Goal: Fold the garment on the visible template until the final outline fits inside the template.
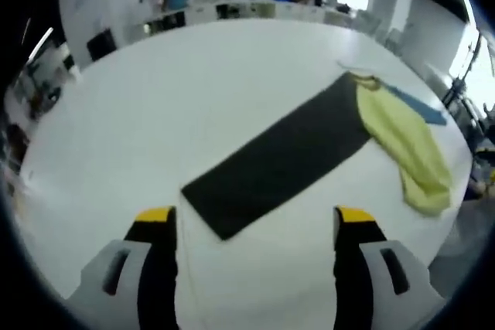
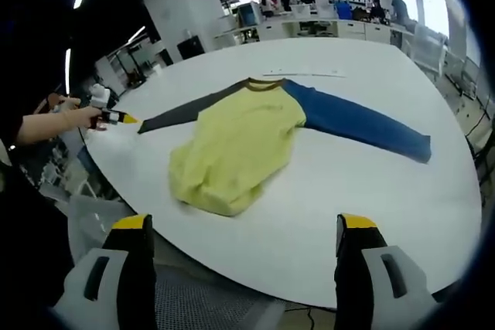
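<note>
Garment (image 2: 236,148) crumpled on white table (image 2: 371,191) | open-plan room | both claws apart, holding nothing

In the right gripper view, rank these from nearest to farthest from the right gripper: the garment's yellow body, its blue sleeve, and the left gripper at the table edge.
1. Yellow body: crumpled, just ahead of the right gripper, slightly left.
2. Blue sleeve: stretched out to the right, beyond the body.
3. Left gripper: far left at the table edge, by the dark sleeve tip.

Items 2 and 3 are close; order tentative.
</note>
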